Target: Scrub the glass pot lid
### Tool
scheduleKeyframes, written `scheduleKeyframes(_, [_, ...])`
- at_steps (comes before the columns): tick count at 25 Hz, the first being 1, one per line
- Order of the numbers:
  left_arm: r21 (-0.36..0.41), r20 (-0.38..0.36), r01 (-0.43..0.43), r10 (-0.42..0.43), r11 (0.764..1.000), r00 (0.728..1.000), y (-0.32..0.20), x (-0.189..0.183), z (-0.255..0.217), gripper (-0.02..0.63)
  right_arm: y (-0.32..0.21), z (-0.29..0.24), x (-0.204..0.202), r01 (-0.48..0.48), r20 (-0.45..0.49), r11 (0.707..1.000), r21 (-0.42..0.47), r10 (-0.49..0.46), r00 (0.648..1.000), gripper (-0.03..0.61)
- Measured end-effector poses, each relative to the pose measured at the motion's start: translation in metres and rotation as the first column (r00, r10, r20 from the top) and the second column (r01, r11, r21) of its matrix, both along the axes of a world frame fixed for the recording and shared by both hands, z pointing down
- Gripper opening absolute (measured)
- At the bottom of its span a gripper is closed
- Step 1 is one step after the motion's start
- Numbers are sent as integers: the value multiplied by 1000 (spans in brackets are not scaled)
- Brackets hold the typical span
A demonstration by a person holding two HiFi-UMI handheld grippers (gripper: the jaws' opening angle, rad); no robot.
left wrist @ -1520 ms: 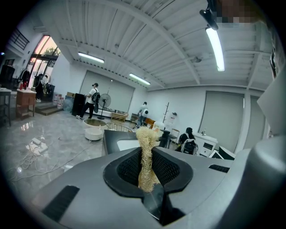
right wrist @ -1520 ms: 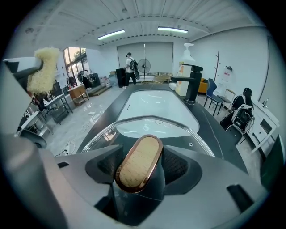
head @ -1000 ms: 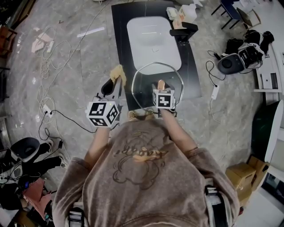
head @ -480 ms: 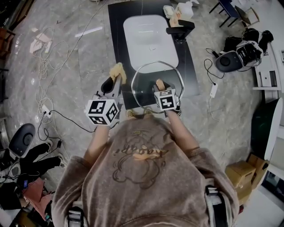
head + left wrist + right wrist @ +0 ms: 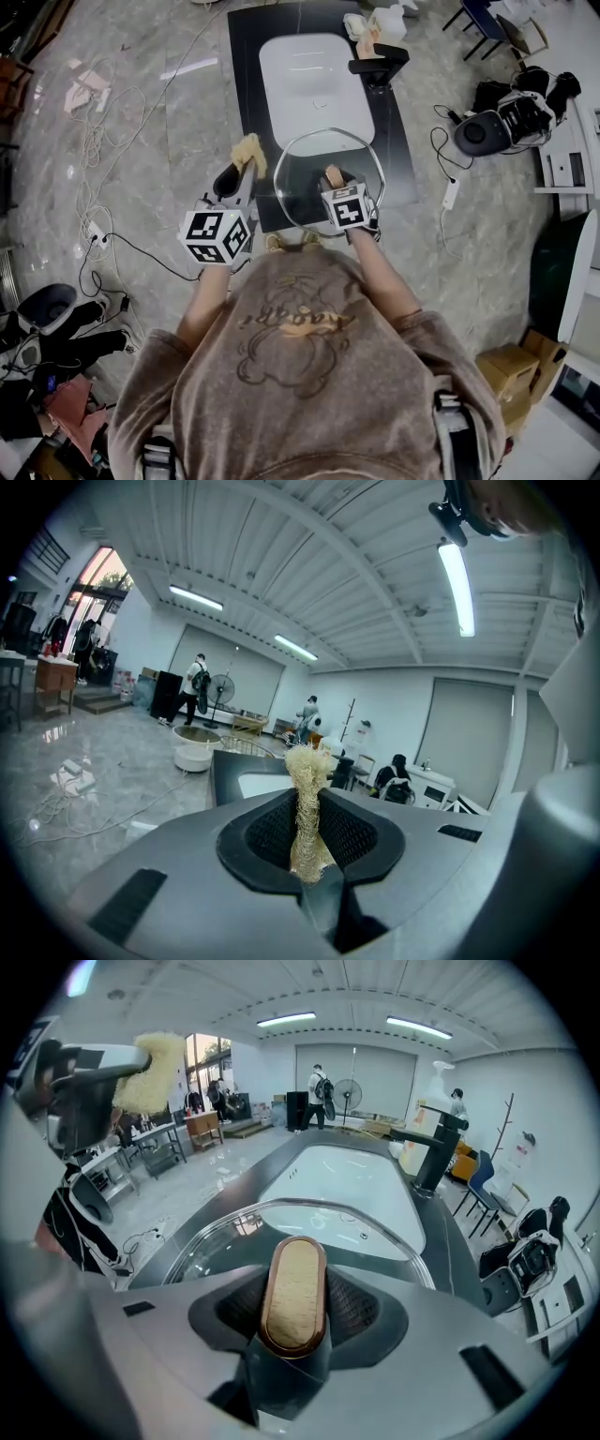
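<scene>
Lid [image 5: 309,161] at sink's [image 5: 314,80] near edge.
Your right hand-held gripper [image 5: 295,1309] clamps its handle [image 5: 293,1288], jaws just eased slightly wider; your left hand-held gripper [image 5: 306,841] pinches a sponge [image 5: 303,771].

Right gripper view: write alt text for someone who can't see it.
The right claw grips the wood-topped knob of a glass pot lid, its jaws having just closed in, then eased slightly. Beyond the lid lie a white sink and black faucet; at upper left, the left claw holds a fibrous scrubber.
</scene>
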State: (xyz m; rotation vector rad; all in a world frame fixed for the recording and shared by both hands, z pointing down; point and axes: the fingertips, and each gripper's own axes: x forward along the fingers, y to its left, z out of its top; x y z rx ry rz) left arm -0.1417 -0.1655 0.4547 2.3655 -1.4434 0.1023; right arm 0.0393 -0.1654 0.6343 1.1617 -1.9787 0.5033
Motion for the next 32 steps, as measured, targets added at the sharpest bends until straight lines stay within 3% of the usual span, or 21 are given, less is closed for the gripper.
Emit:
scheduleKeyframes(5, [9, 4, 17, -17, 1000, 1000, 2, -5, -6, 64, 4, -15, 3, 7, 36, 999, 34, -8, 999, 175])
scheduleKeyframes(9, [21, -2, 47, -46, 999, 999, 1, -18, -12, 64, -8, -58, 9, -34, 188, 993, 116, 12, 982, 175])
scheduleKeyframes(12, [41, -9, 62, -61, 997, 998, -1, -23, -21, 64, -17, -98, 20, -72, 331, 982, 177, 9, 944, 175])
scheduleKeyframes(15, [58, -16, 64, -63, 996, 998, -3, -23, -30, 64, -19, -136, 32, -136, 496, 971, 199, 19, 868, 175])
scheduleKeyframes(18, [74, -27, 54, -52, 996, 998, -5, -16, -38, 64, -17, -169, 42, -191, 674, 964, 187, 16, 739, 175])
scheduleKeyframes(23, [91, -36, 8, -5, 996, 999, -3, 4, -45, 64, -11, -190, 50, -225, 894, 972, 72, 37, 446, 175])
scheduleKeyframes(26, [97, -43, -18, 22, 995, 999, -3, 17, -48, 64, -7, -192, 47, -220, 960, 976, -2, 63, 272, 175])
scheduleKeyframes(30, [106, -44, -50, 55, 993, 998, 2, 29, -52, 64, 0, -190, 48, -211, 993, 971, -114, 120, 13, 175])
scheduleKeyframes(32, [113, -44, -73, 78, 991, 996, 4, 34, -55, 64, 1, -187, 49, -209, 990, 968, -140, 132, -56, 175])
